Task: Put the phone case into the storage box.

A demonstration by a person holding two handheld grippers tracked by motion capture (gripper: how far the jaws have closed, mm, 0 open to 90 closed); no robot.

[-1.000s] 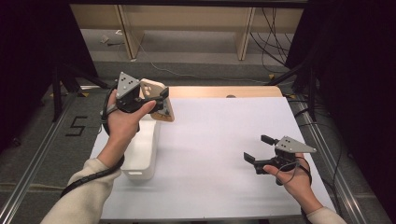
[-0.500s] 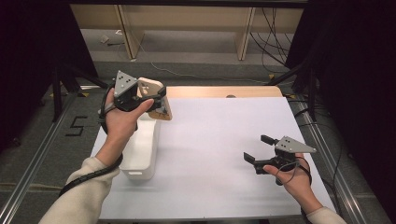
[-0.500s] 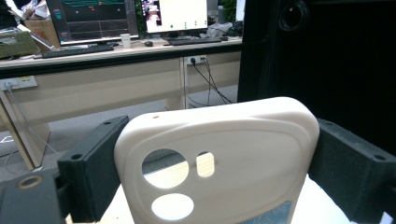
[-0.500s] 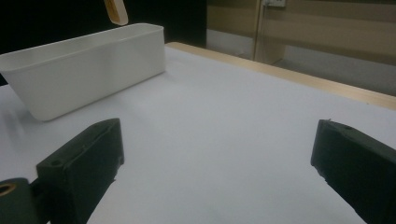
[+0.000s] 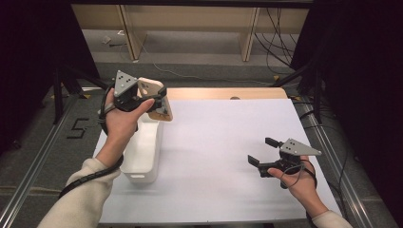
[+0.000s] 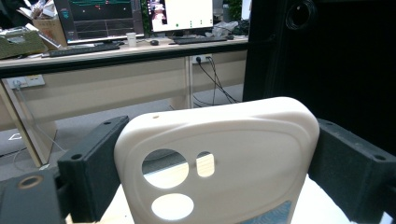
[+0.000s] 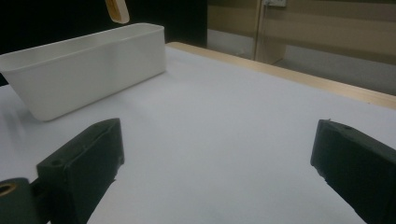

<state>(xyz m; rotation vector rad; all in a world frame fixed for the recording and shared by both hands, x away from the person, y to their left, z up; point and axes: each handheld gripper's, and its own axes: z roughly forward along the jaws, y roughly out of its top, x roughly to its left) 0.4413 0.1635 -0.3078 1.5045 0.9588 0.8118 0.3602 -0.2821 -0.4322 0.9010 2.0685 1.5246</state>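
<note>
At ten o'clock on the table point(image 5: 223, 156), left gripper point(image 5: 159, 102) raised above the far end of the bin point(image 5: 142, 156), pinching a phone case point(image 5: 154, 97) across its width. Seen along its own jaws: case point(image 6: 219, 158) upright between the two black pads, one pad against each side edge, camera cut-outs low on its face, a desk with screens far behind. Case clear of the bin, hanging just over its rim toward twelve o'clock. Bin white, long, lying from seven toward eleven o'clock near the table's left edge.

Down at four o'clock, right gripper point(image 5: 266, 152) resting low over the sheet, jaws spread wide, nothing between them. From its own camera: both jaws apart over bare white surface, bin point(image 7: 84, 70) at ten o'clock, case's lower tip point(image 7: 116, 10) hanging above it. Grippers well apart.
</note>
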